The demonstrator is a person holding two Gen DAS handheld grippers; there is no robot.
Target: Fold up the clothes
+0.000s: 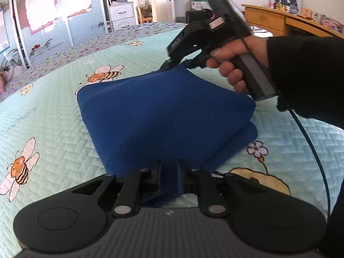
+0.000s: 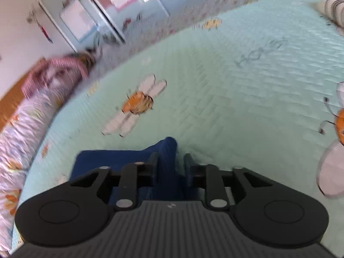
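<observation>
A dark blue garment (image 1: 163,111) lies folded into a thick pad on the pale green quilt (image 1: 53,118) of a bed. At the near edge, my left gripper (image 1: 169,167) is shut on a fold of the blue fabric, which fills the gap between its fingers. A hand in a black sleeve holds my right gripper (image 1: 172,63) at the garment's far corner, tips down on the cloth. In the right wrist view, a ridge of the blue garment (image 2: 169,150) stands pinched in my right gripper (image 2: 171,159), and the rest spreads to the left.
The quilt (image 2: 215,86) has bee and flower prints. A wooden desk (image 1: 268,19) stands at the back right, with sliding wardrobe doors (image 1: 53,17) and a white drawer unit (image 1: 121,15) behind the bed. A floral bolster (image 2: 19,129) lines one bed edge. A black cable (image 1: 311,146) hangs from the right gripper.
</observation>
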